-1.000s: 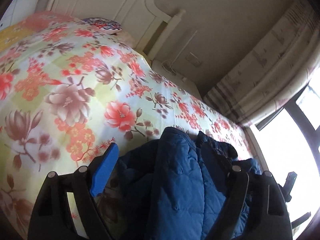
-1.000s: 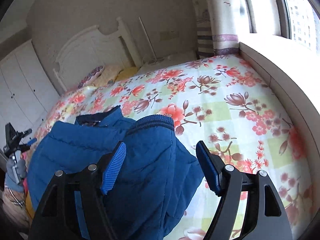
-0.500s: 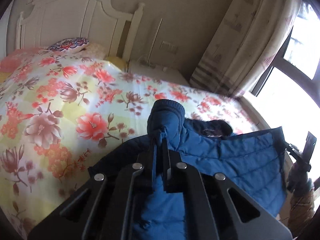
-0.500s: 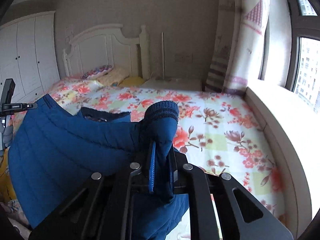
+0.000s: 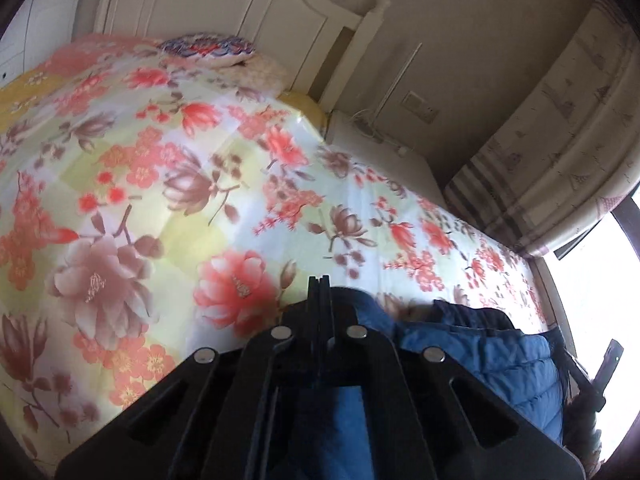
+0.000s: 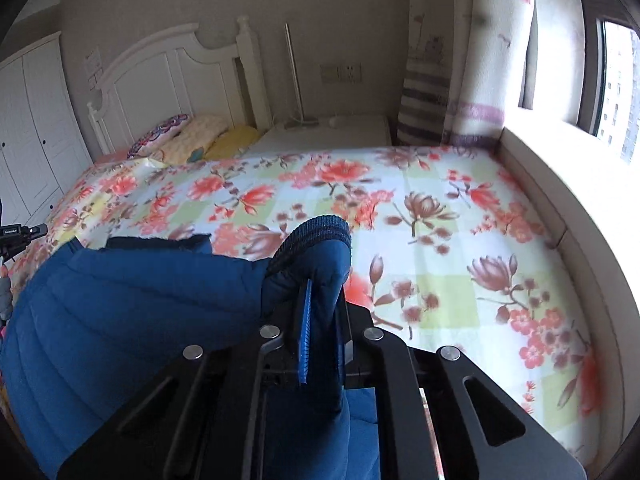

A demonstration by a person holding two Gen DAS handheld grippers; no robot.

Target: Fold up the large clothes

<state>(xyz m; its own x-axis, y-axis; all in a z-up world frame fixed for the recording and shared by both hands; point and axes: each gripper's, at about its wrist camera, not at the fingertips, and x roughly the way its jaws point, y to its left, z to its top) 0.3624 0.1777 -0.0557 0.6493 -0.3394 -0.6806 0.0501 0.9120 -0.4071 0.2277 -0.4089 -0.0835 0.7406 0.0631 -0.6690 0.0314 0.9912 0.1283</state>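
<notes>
A blue quilted jacket [image 6: 132, 304] hangs between my two grippers over the near edge of the floral bed [image 6: 440, 216]. My right gripper [image 6: 320, 300] is shut on one sleeve near its ribbed cuff [image 6: 316, 228], which sticks out above the jaws. My left gripper [image 5: 319, 292] is shut on the other sleeve; the jacket [image 5: 504, 364] trails to the right below it and the cuff is hidden behind the jaws. The collar [image 5: 472, 314] shows dark at the jacket's top edge.
The bed's floral cover [image 5: 160, 184] spreads ahead, with pillows [image 6: 188, 140] and a white headboard [image 6: 172, 68] at the far end. A white nightstand [image 6: 332, 132] and a curtain [image 6: 460, 60] stand beyond. A window ledge [image 6: 560, 184] runs along the bed's right side.
Both grippers went from open around the sleeves to shut on them. Since then they have carried the sleeves forward over the bed and the left gripper has tilted down.
</notes>
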